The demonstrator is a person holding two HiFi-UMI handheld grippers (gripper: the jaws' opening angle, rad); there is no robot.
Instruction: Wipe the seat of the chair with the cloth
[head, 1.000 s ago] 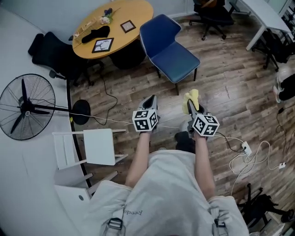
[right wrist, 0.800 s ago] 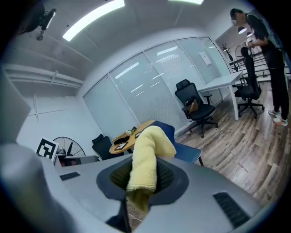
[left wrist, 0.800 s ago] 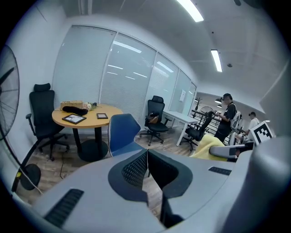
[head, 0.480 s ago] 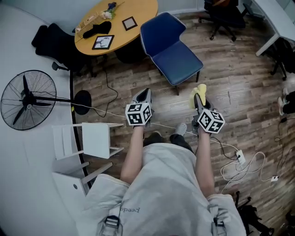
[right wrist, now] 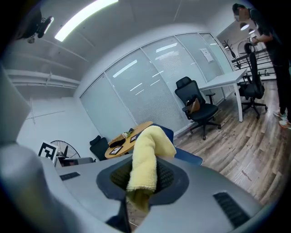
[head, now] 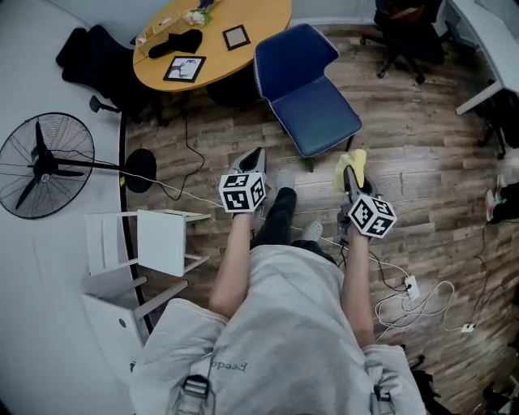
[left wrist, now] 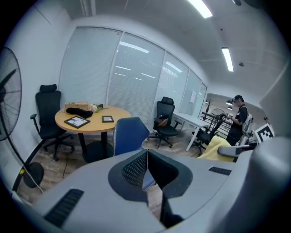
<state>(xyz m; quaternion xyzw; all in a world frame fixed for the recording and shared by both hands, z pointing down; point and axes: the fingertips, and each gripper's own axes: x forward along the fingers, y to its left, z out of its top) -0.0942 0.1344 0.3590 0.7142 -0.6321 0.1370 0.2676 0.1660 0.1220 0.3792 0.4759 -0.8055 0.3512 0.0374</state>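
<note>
Cloth: the yellow cloth [right wrist: 146, 157] is folded over and clamped between the jaws of the right hand-held gripper [head: 351, 173]. Its free end rises past the jaw tips. It hangs in the air above the floor, just short of the chair's front edge, clear of the seat.
Chair: the blue chair [head: 302, 77] stands upright on the wooden floor [head: 422, 162]. Its seat [head: 322, 113] is bare and its back is turned toward the round counter.
Left hand-held gripper: the left hand-held gripper [head: 257, 156] has its jaws together with nothing between them. It is held beside the right one, near the chair's front legs but apart from them.
Counter: the round wooden counter [head: 243, 16] is just behind the chair. Two picture frames [head: 185, 68] and a dark object lie near its edge.
Farther out: a standing fan [head: 45, 166] is by the left wall. A white stool [head: 158, 241] is near the person's left side, and loose cables [head: 422, 300] lie on the floor to the right.
</note>
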